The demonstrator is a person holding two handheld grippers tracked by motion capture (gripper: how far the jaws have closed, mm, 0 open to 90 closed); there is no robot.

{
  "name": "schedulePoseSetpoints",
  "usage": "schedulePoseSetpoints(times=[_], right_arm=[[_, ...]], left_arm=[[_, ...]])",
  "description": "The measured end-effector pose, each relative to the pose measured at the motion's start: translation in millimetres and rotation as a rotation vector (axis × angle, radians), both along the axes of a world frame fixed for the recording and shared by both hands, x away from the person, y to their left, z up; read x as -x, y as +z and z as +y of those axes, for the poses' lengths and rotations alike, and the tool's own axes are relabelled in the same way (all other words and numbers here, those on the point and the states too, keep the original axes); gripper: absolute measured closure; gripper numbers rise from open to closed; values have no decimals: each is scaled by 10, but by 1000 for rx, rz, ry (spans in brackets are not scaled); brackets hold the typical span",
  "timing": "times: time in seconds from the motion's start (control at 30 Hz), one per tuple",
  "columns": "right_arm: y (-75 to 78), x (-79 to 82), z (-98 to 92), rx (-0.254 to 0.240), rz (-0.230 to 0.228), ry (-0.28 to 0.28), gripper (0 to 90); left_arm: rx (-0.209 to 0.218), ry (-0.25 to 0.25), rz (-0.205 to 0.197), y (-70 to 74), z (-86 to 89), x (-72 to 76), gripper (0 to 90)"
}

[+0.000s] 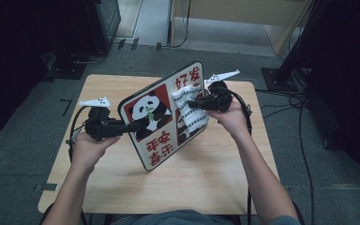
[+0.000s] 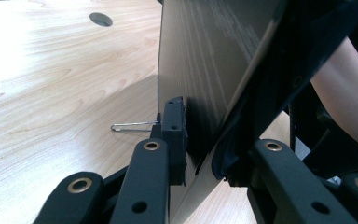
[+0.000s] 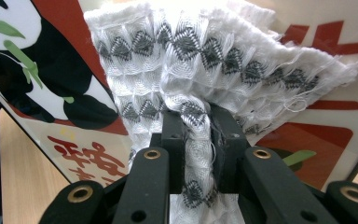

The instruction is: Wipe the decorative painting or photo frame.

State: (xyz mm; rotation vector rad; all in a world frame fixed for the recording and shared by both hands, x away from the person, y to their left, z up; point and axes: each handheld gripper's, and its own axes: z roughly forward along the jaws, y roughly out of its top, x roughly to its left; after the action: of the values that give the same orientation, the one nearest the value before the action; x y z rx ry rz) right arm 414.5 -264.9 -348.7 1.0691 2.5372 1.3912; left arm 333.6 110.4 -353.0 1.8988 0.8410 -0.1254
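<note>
Dark room, grey carpet, cables on the floor; light wood-grain desk (image 1: 201, 178) in the middle, smooth laminate with a round cable hole at its far edge in the left gripper view. Landmark is the board (image 1: 166, 115): a rigid flat panel with rounded corners, glossy printed face (panda, red blocks, red characters) and a plain dull grey back, standing tilted on its lower edge on the desk. Left tongs (image 1: 133, 125) are clamped on the board's left edge; in the left gripper view one pad sits on the back, the other on the face, board (image 2: 200, 70) pinched thin between them. A bent wire clip (image 2: 133, 125) lies on the desk just behind the board. Right tongs (image 1: 194, 103) are closed on a cloth (image 1: 190, 112), which lies pressed against the board's face, right of the panda. Cloth (image 3: 223, 60) is soft white woven waffle-type fabric with rows of grey diamonds, frayed threads at its edge, bunched into a ridge between the pads (image 3: 173, 140). Step in hand looks like wiping the board's face. To do it well: keep the left clamp firm and the lower edge planted on the desk so the panel can't swing away from the push; press square to the face, not along it; run long overlapping strokes top to bottom; keep the wad of cloth ahead of the tongs so the hard black pads never scrape the gloss print. The cloth is loosely gathered, so it may slip out under drag; grip deeper if it creeps.
</note>
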Motion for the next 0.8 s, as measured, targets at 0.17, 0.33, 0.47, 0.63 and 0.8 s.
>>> schedulePoseSetpoints(times=[0.17,0.33,0.47,0.63,0.8], right_arm=[[-44,2,-8,3,4,-1,785],[-96,8,-26,5,22,-3,784],[-118,14,-32,3,25,-5,784],[-155,18,-44,10,34,-9,784],[-194,28,-55,13,33,-11,783]], left_arm=[[-2,-1,0,2,0,-1,750],[-3,0,-1,3,-3,1,750],[-3,0,-1,3,-3,2,750],[-3,0,-1,3,-3,2,750],[-3,0,-1,3,-3,2,749]])
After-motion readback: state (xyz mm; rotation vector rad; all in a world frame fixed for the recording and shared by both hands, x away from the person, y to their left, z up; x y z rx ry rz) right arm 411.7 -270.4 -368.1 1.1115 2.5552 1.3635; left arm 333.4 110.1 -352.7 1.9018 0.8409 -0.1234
